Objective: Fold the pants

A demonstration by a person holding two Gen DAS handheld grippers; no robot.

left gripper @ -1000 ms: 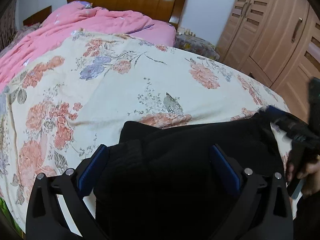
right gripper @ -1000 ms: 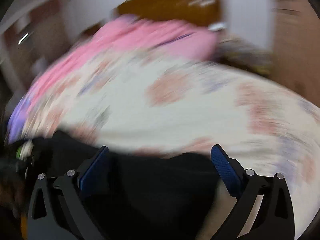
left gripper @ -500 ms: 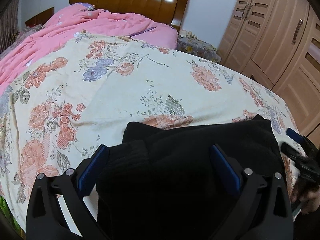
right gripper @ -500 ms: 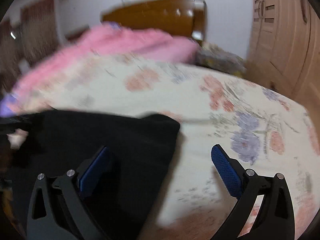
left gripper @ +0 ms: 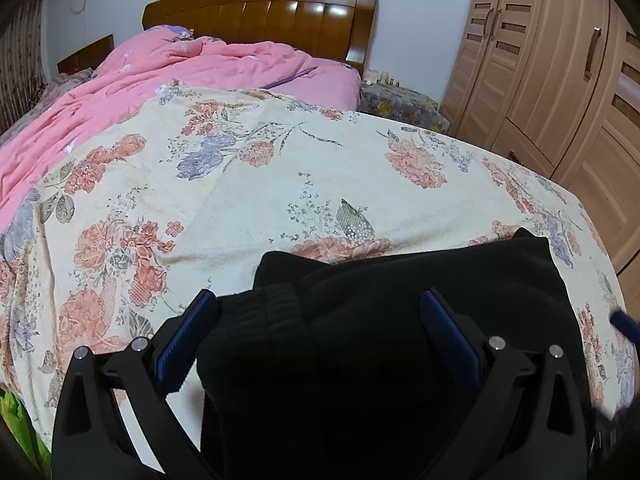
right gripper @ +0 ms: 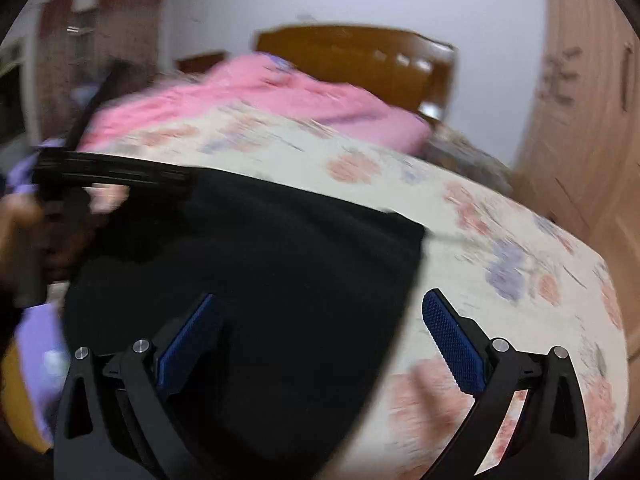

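Note:
Black pants (left gripper: pixel 400 320) lie folded in a thick stack at the near edge of the bed, a ribbed cuff (left gripper: pixel 260 320) on the left of the pile. My left gripper (left gripper: pixel 320 332) hovers open just above the stack, its blue pads wide apart with nothing between them. In the blurred right wrist view the same pants (right gripper: pixel 260 280) fill the left half. My right gripper (right gripper: pixel 320 336) is open over their right edge, its right pad above the sheet. The left gripper's black body and the hand holding it show at that view's left edge.
A floral sheet (left gripper: pixel 240 184) covers the bed, with a pink quilt (left gripper: pixel 160 80) bunched toward the wooden headboard (left gripper: pixel 260 12). Wooden wardrobe doors (left gripper: pixel 560 72) stand along the right. A small covered nightstand (left gripper: pixel 400 104) sits beside the headboard.
The right gripper has swung away from the pants' right edge, leaving the left wrist view except for a blue tip. The left gripper has barely moved. The pants lie still.

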